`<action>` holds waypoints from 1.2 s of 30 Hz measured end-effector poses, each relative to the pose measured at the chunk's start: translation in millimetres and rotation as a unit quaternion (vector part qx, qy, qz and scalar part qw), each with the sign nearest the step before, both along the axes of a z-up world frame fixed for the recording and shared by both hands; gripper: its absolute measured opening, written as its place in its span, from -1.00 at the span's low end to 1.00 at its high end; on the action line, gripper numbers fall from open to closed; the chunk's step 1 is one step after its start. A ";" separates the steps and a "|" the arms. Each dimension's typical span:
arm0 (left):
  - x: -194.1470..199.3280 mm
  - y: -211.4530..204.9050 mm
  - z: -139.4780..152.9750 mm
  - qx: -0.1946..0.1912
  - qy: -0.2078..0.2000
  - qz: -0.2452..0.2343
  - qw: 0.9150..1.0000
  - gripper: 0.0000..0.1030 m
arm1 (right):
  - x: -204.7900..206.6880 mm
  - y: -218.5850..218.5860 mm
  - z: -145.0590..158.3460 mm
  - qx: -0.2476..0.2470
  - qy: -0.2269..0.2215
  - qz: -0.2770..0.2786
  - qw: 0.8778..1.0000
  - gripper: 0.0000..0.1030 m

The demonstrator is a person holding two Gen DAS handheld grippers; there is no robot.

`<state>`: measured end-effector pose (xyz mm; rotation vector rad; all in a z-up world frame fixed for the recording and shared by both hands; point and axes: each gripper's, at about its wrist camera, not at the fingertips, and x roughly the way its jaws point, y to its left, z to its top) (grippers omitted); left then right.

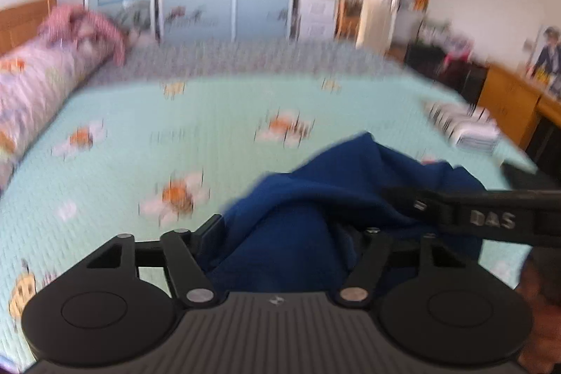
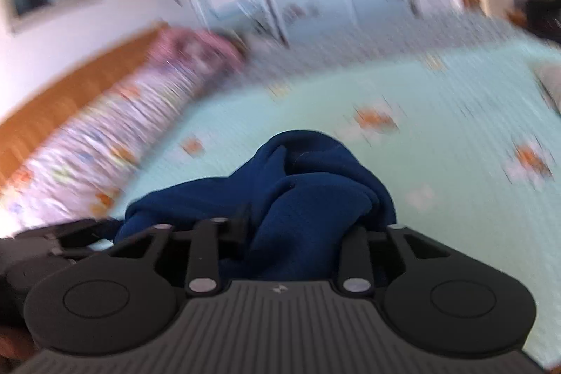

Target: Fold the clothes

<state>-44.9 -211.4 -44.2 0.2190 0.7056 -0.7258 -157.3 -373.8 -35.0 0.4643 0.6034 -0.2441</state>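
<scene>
Blue garment (image 1: 315, 198) bunched between both angled-down grippers, left gripper (image 1: 284, 233), right gripper (image 2: 298, 226), grip unclear

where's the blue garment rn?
The blue garment is bunched low-centre in both wrist views, on the mint flowered bedspread, cloth lying between the fingers of each hand-held gripper.

Left matte-black plastic gripper (image 1: 280, 233): ribbed grey base, round side discs, silver pivot screws. Right matte-black gripper (image 2: 298, 226): same build, embossed lettering.
</scene>
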 end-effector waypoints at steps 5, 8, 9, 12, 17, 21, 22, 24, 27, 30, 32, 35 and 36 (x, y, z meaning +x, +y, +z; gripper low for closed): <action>-1.3 5.9 -27.1 0.022 0.029 0.004 0.999 0.32 | -31.1 -19.5 -53.6 0.057 0.037 -0.030 0.997 0.03; -7.9 7.1 -26.4 0.024 0.025 0.001 0.999 0.32 | -49.6 -27.7 -69.3 0.086 0.033 -0.045 0.995 0.04; -8.1 6.8 -26.1 0.026 0.024 0.002 0.999 0.32 | -55.7 -30.5 -73.1 0.096 0.029 -0.049 0.994 0.04; -13.7 -0.5 -19.2 0.025 0.015 -0.003 1.000 0.32 | -67.2 -32.7 -79.5 0.115 0.015 -0.058 0.992 0.05; -32.6 -16.4 -2.8 0.027 -0.013 -0.024 0.999 0.34 | -74.5 -35.9 -79.8 0.125 -0.004 -0.055 0.991 0.07; -41.0 -30.5 2.6 0.046 -0.031 -0.024 0.998 0.35 | -83.2 -36.8 -71.6 0.116 -0.016 -0.047 0.992 0.15; -42.2 -33.3 3.3 0.050 -0.034 -0.020 0.998 0.35 | -84.4 -35.9 -69.5 0.111 -0.017 -0.046 0.993 0.16; -44.7 -37.6 6.4 0.057 -0.042 -0.004 0.997 0.36 | -87.5 -33.5 -65.6 0.100 -0.021 -0.044 0.994 0.16; -50.9 -41.3 14.2 0.064 -0.060 0.029 0.996 0.37 | -91.3 -29.9 -58.1 0.082 -0.027 -0.046 0.995 0.18; -59.3 -42.7 25.1 0.062 -0.073 0.048 0.994 0.39 | -93.5 -30.4 -55.0 0.075 -0.030 -0.049 0.996 0.22; -63.5 -41.1 32.5 0.051 -0.074 0.055 0.994 0.41 | -94.1 -30.2 -54.3 0.075 -0.031 -0.049 0.995 0.22; -68.3 -39.4 42.6 0.036 -0.074 0.054 0.995 0.43 | -93.7 -26.7 -52.9 0.074 -0.031 -0.048 0.996 0.23; -70.2 -38.5 45.6 0.032 -0.075 0.054 0.995 0.44 | -93.5 -25.2 -52.4 0.073 -0.031 -0.046 0.996 0.23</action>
